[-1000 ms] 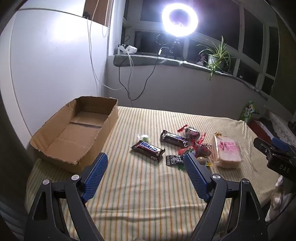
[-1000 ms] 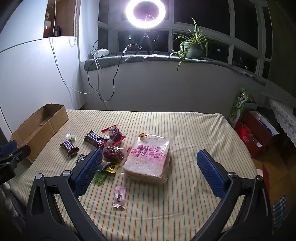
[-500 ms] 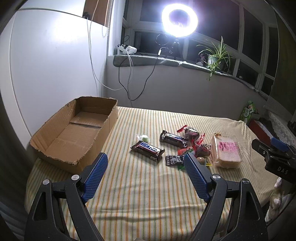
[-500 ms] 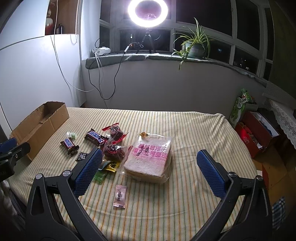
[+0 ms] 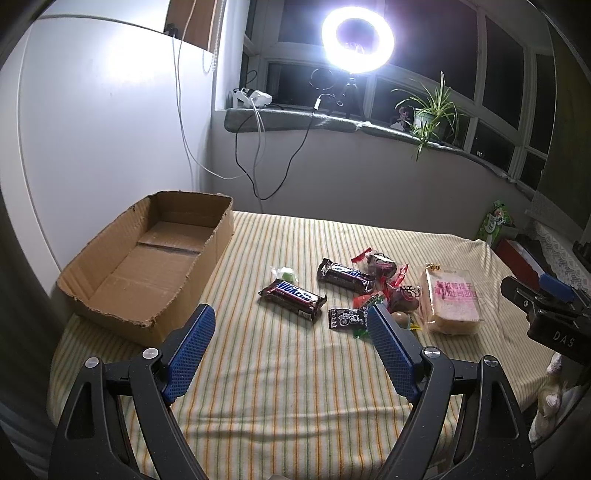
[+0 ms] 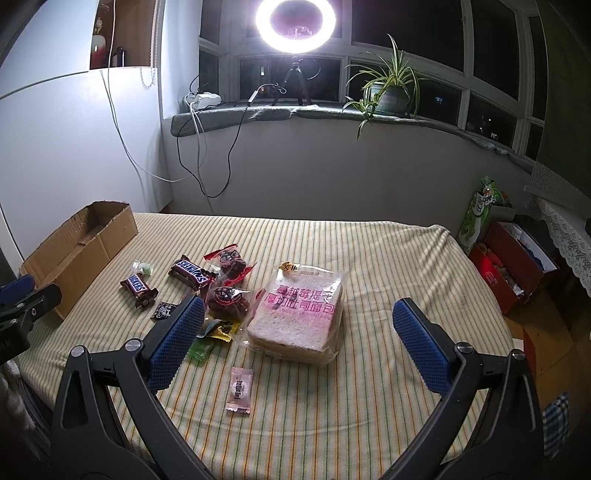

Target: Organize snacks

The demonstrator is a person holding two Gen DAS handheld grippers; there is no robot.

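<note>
Two Snickers bars (image 5: 292,297) lie at 12 o'clock beyond my left gripper (image 5: 291,349), spread empty; cardboard box (image 5: 147,258) at 10. Right view: my right gripper (image 6: 295,343), spread, frames the bread pack (image 6: 299,310); bare striped cloth (image 6: 406,266) at 1 o'clock.

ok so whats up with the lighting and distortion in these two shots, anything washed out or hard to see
Left wrist view: the ring light blows out to white and throws glare on the wall; the bed is evenly lit, and the fisheye bends the window frames. Right wrist view: the same ring light flares, the windows are black, the corners go dark, yet the print on the bread bag stays sharp.
</note>
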